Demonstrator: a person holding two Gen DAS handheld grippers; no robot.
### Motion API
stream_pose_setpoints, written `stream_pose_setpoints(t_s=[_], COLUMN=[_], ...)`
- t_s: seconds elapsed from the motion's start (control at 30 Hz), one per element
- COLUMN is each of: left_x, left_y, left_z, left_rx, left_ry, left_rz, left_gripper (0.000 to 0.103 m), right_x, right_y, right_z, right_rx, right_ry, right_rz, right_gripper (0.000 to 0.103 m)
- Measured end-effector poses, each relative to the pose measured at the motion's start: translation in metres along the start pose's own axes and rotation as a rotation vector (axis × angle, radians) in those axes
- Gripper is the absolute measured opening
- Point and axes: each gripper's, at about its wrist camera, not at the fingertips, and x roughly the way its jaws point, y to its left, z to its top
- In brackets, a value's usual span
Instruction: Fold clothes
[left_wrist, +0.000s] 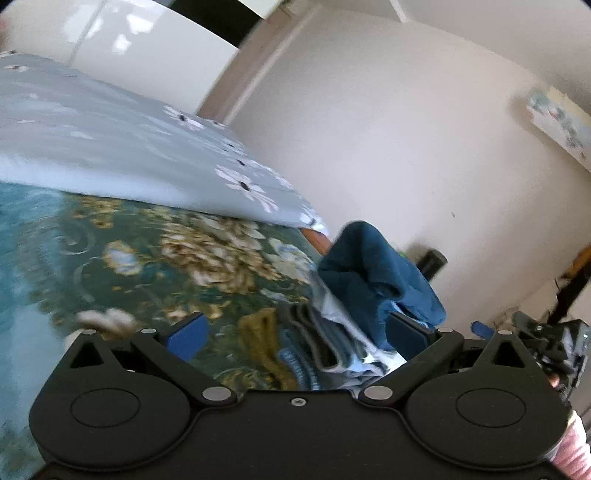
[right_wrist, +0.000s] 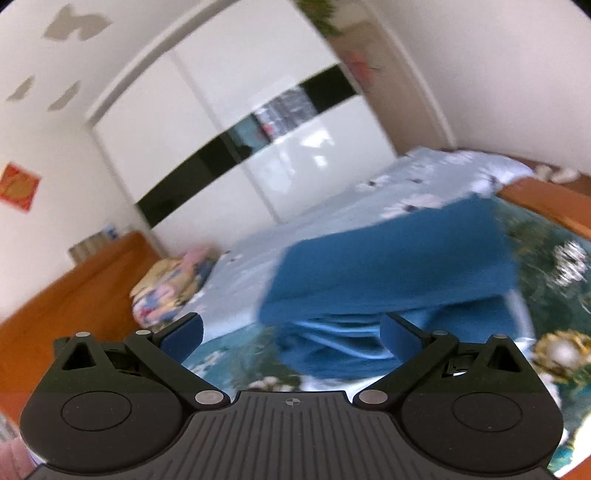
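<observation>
In the left wrist view a heap of clothes (left_wrist: 332, 339) lies on the teal flowered bedcover (left_wrist: 110, 258): olive, grey and light blue pieces, with a dark blue garment (left_wrist: 373, 266) bunched on top at the bed's right edge. My left gripper (left_wrist: 295, 334) is open just in front of this heap, gripping nothing. In the right wrist view a blue garment with pale stripes (right_wrist: 388, 258) lies spread flat on the bed, blurred. My right gripper (right_wrist: 291, 338) is open just short of its near edge, with nothing between its fingers.
A grey flowered duvet (left_wrist: 129, 140) covers the far part of the bed. A colourful folded bundle (right_wrist: 166, 291) lies by the orange wooden bed frame (right_wrist: 74, 288). White wardrobe doors (right_wrist: 258, 147) stand behind. A pink sleeve (left_wrist: 572, 446) and dark gear (left_wrist: 546, 332) show at right.
</observation>
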Motion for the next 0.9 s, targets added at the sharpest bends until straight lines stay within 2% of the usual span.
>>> stream_pose_setpoints(t_s=[0.3,0.43,0.67,0.9], left_x=[-0.074,-0.104,-0.157,-0.197], left_y=[0.038,0.049,0.074,0.094], left_z=[-0.034,-0.050,-0.069,-0.085], left_rx=[-0.026,-0.001,-0.030,-0.036], left_ry=[-0.039,-0.057,-0.123,-0.192], left_rz=[0.178,0.246,0.325,0.428], left_gripper=[0.101,0.101,0.101,0.101], right_x=[0.042,0.061,0.091,0.127], right_y=[0.096,0.125,0.166,0.196], right_z=[-0.022,-0.036,-0.074,-0.116], right_rx=[-0.135,-0.164,-0.189,-0.130], right_ry=[0.068,0.123,0.193,0.229], right_rz=[0.194,0.223,0.255,0.256], right_gripper=[0.103,0.103,0.103,0.103])
